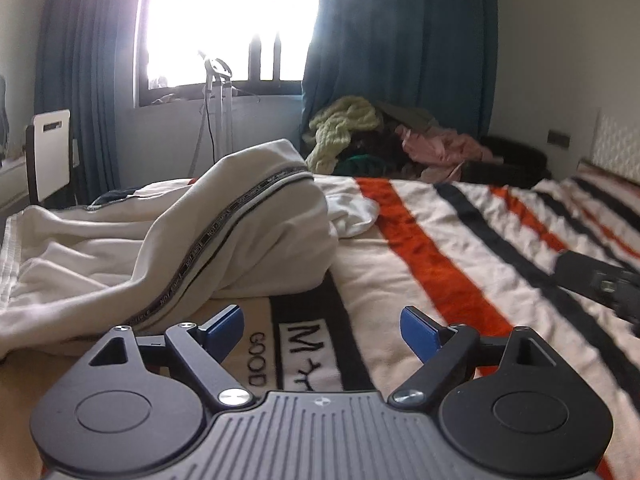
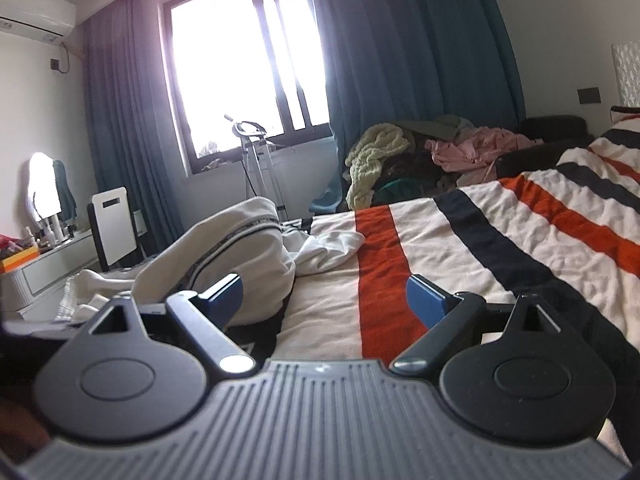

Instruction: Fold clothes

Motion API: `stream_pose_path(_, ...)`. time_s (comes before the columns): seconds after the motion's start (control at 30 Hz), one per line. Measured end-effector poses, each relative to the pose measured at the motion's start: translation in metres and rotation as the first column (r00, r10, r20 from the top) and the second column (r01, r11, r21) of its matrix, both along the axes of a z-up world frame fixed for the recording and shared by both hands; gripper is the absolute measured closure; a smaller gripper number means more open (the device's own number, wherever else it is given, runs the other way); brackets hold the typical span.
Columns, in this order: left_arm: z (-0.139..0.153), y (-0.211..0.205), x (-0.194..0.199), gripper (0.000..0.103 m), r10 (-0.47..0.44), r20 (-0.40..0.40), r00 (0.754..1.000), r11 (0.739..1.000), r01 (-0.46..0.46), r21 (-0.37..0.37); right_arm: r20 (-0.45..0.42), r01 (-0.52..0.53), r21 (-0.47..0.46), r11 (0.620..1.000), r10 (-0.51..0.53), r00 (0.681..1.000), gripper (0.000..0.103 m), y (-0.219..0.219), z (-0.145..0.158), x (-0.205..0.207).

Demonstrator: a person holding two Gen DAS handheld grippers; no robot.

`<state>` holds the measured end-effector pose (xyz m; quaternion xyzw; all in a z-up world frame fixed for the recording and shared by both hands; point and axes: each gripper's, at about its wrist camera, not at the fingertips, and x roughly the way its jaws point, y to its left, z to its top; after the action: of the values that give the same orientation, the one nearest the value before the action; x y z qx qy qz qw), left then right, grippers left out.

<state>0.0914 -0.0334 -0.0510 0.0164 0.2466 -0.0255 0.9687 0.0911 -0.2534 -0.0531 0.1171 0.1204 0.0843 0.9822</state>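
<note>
The left black two-finger gripper with blue pads (image 1: 322, 326) hangs low over the cream blanket with orange and black stripes (image 1: 420, 256), its jaws spread wide and gripping nothing; the right black gripper with blue pads (image 2: 324, 294) is likewise spread wide and empty above the same blanket (image 2: 500, 232). The crumpled cream garment with a dark lettered trim band (image 1: 180, 236) lies heaped on the blanket, ahead and left of both grippers (image 2: 244, 240). A pile of mixed clothes (image 1: 384, 140) sits beyond the bed's far side
</note>
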Motion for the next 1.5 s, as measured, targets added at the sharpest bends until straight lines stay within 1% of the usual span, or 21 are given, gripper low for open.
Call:
stream_pose_path(0.07, -0.002, 0.001, 0.018, 0.016, 0.025, -0.012, 1.0, 0.999, -0.024, 0.034, -0.014, -0.002, 0.001, 1.0, 0.002, 1.0, 0.012, 0.0, -0.002, 0.002)
stream_pose_path(0.13, -0.003, 0.004, 0.041, 0.016, 0.086, -0.025, 0.996, 0.992, -0.084, 0.096, -0.032, -0.005, -0.003, 1.0, 0.005, 0.999, 0.012, 0.0, -0.006, 0.007)
stream_pose_path(0.17, -0.003, 0.008, 0.055, 0.016, 0.108, -0.031, 0.994, 0.988, -0.104, 0.111, -0.041, -0.005, -0.003, 1.0, 0.005, 0.999, 0.012, 0.0, -0.009, 0.009)
stream_pose_path(0.23, 0.0, 0.018, 0.079, 0.016, 0.144, -0.038, 0.989, 0.984, -0.139, 0.116, -0.057, 0.002, -0.005, 1.0, -0.003, 0.998, 0.012, 0.0, -0.014, 0.015)
stream_pose_path(0.33, 0.01, 0.036, 0.117, 0.015, 0.234, -0.044, 0.971, 0.967, -0.228, 0.112, -0.081, 0.019, 0.006, 1.0, -0.018, 0.997, 0.013, -0.002, -0.022, 0.024)
stream_pose_path(0.43, 0.019, 0.05, 0.148, 0.015, 0.293, 0.009, 0.956, 0.946, -0.291, 0.143, -0.124, 0.05, 0.057, 0.997, -0.043, 0.991, 0.013, -0.009, -0.033, 0.034)
stream_pose_path(0.53, 0.026, 0.061, 0.177, 0.015, 0.319, 0.044, 0.947, 0.935, -0.322, 0.15, -0.167, 0.06, 0.101, 0.993, -0.042, 0.985, 0.013, -0.014, -0.044, 0.048)
stream_pose_path(0.63, 0.03, 0.07, 0.206, 0.017, 0.342, 0.041, 0.939, 0.931, -0.344, 0.126, -0.199, 0.043, 0.169, 0.985, -0.009, 0.98, 0.013, -0.017, -0.055, 0.062)
stream_pose_path(0.73, 0.034, 0.076, 0.232, 0.018, 0.35, 0.037, 0.936, 0.931, -0.352, 0.093, -0.206, 0.023, 0.2, 0.98, 0.019, 0.978, 0.013, -0.016, -0.063, 0.072)
stream_pose_path(0.77, 0.034, 0.078, 0.241, 0.02, 0.342, 0.023, 0.939, 0.936, -0.343, 0.084, -0.203, 0.015, 0.205, 0.979, 0.028, 0.979, 0.013, -0.015, -0.064, 0.073)
stream_pose_path(0.83, 0.028, 0.079, 0.257, 0.029, 0.323, -0.007, 0.946, 0.944, -0.321, 0.076, -0.194, -0.004, 0.21, 0.978, 0.046, 0.98, 0.013, -0.012, -0.067, 0.077)
stream_pose_path(0.9, 0.02, 0.079, 0.265, 0.046, 0.298, -0.032, 0.954, 0.953, -0.295, 0.064, -0.191, -0.019, 0.207, 0.978, 0.06, 0.98, 0.013, -0.009, -0.07, 0.081)
stream_pose_path(0.93, 0.016, 0.078, 0.264, 0.053, 0.281, -0.04, 0.959, 0.959, -0.279, 0.052, -0.197, -0.023, 0.209, 0.978, 0.066, 0.978, 0.013, -0.008, -0.071, 0.083)
stream_pose_path(0.97, 0.013, 0.077, 0.264, 0.069, 0.265, -0.047, 0.963, 0.964, -0.264, 0.041, -0.206, -0.026, 0.215, 0.976, 0.072, 0.976, 0.013, -0.007, -0.072, 0.086)
stream_pose_path(1.0, 0.011, 0.075, 0.261, 0.089, 0.262, -0.052, 0.964, 0.964, -0.26, 0.047, -0.214, -0.028, 0.225, 0.974, 0.078, 0.974, 0.013, -0.007, -0.073, 0.088)
stream_pose_path(1.03, 0.009, 0.073, 0.258, 0.097, 0.262, -0.056, 0.963, 0.964, -0.259, 0.057, -0.218, -0.031, 0.233, 0.972, 0.083, 0.972, 0.013, -0.006, -0.073, 0.09)
stream_pose_path(1.07, 0.007, 0.071, 0.255, 0.098, 0.262, -0.06, 0.963, 0.964, -0.258, 0.067, -0.218, -0.033, 0.238, 0.971, 0.086, 0.972, 0.013, -0.006, -0.073, 0.09)
stream_pose_path(1.17, 0.012, 0.064, 0.23, 0.1, 0.224, -0.022, 0.974, 0.973, -0.223, 0.055, -0.209, -0.035, 0.248, 0.968, 0.088, 0.974, 0.013, -0.006, -0.071, 0.088)
stream_pose_path(1.3, 0.026, 0.043, 0.174, 0.1, 0.107, 0.043, 0.993, 0.992, -0.11, 0.058, -0.193, -0.029, 0.253, 0.967, 0.08, 0.978, 0.013, -0.008, -0.065, 0.081)
stream_pose_path(1.43, 0.023, 0.025, 0.109, 0.1, 0.009, 0.045, 0.999, 0.999, -0.011, 0.035, -0.183, -0.016, 0.263, 0.965, 0.066, 0.981, 0.013, -0.013, -0.059, 0.071)
stream_pose_path(1.5, 0.009, 0.016, 0.078, 0.101, -0.03, 0.021, 0.999, 0.999, 0.029, 0.044, -0.179, -0.008, 0.268, 0.963, 0.058, 0.982, 0.013, -0.015, -0.057, 0.066)
